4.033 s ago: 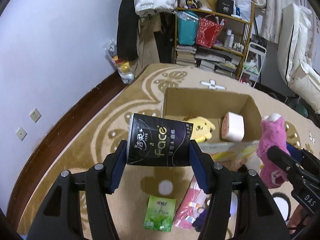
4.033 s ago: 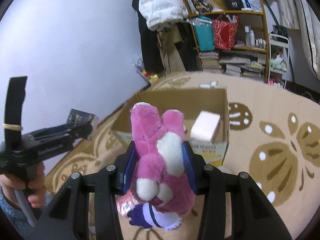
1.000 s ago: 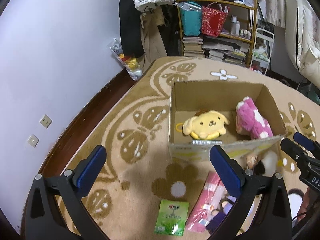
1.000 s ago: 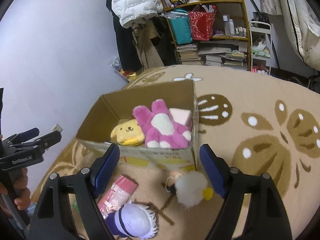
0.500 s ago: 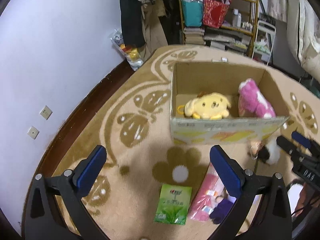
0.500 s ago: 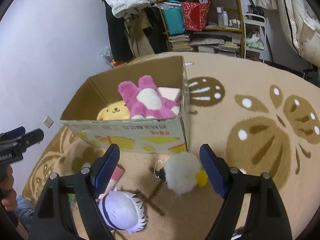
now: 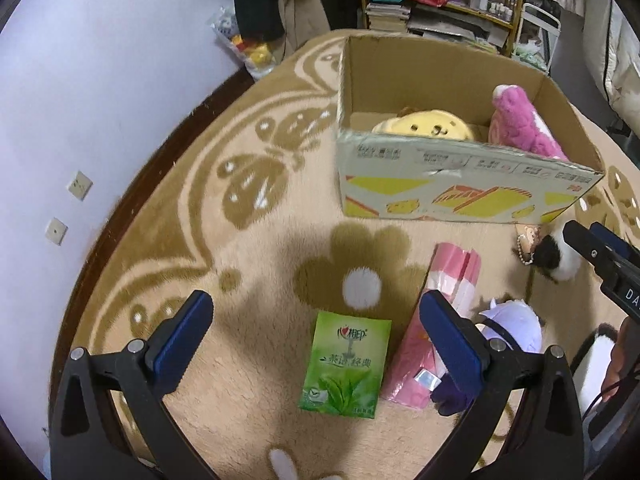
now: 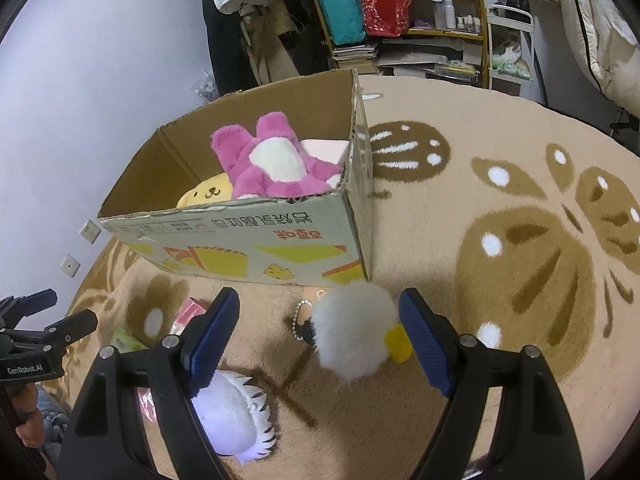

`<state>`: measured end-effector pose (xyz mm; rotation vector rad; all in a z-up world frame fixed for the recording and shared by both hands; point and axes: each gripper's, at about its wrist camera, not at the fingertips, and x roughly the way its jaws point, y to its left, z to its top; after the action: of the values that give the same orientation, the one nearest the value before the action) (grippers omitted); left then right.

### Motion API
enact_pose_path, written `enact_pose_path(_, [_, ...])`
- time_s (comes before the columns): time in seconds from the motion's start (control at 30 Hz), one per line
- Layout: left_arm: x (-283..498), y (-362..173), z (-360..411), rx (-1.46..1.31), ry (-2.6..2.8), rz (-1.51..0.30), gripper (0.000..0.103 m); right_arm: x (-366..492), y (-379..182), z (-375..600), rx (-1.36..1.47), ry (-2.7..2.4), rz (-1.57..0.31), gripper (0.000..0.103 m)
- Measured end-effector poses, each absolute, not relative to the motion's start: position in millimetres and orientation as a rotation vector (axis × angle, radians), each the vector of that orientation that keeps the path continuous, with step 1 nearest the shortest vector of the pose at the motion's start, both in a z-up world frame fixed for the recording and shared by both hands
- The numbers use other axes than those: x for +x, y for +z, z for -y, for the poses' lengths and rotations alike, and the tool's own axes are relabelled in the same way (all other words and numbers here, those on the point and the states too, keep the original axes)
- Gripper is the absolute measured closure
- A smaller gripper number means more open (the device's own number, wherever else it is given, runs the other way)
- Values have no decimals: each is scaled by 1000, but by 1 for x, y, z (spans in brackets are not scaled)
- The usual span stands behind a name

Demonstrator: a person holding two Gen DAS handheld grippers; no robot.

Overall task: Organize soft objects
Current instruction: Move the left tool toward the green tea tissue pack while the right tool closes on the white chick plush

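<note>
An open cardboard box (image 7: 460, 196) (image 8: 256, 240) on the rug holds a yellow plush dog (image 7: 424, 126) (image 8: 206, 194), a pink plush bear (image 7: 520, 126) (image 8: 272, 164) and a pink roll (image 8: 324, 148). My left gripper (image 7: 316, 336) is open and empty above a green tissue pack (image 7: 346, 364). A pink pack (image 7: 436, 328) and a lilac plush (image 7: 512, 326) (image 8: 232, 416) lie to its right. My right gripper (image 8: 318, 332) is open, with a white fluffy keychain plush (image 8: 354, 328) (image 7: 560, 260) between its fingers, untouched.
A beige and brown patterned rug (image 8: 500, 208) covers the floor. A lilac wall with sockets (image 7: 78, 186) runs along the left. A shelf with bags and books (image 8: 400, 28) and hanging coats (image 8: 240, 20) stand behind the box.
Both grippers have let go of the black tissue pack and pink bear, the bear now in the box, then drawn back and dropped lower toward the items on the rug.
</note>
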<state>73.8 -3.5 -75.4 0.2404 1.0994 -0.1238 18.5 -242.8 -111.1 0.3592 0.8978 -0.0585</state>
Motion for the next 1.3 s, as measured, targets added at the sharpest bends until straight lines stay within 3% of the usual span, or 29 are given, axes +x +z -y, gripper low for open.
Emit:
enact_pose_path(0.6, [83, -128, -1, 282, -101, -1338, 1, 28, -141, 250, 397, -66, -983, 18])
enact_pose_path(0.77, [82, -139, 5, 336, -98, -1351, 5, 32, -149, 249, 389, -66, -1013, 30])
enact_pose_path(0.83, [83, -142, 4, 329, -90, -1350, 5, 33, -153, 250, 365, -77, -1022, 41])
enact_pose_path(1.03, [86, -145, 1, 321, -80, -1350, 6, 35, -156, 253, 394, -58, -1026, 45])
enact_pose_path(1.3, [91, -155, -1, 313, -101, -1391, 33, 35, -158, 253, 401, -52, -1030, 45])
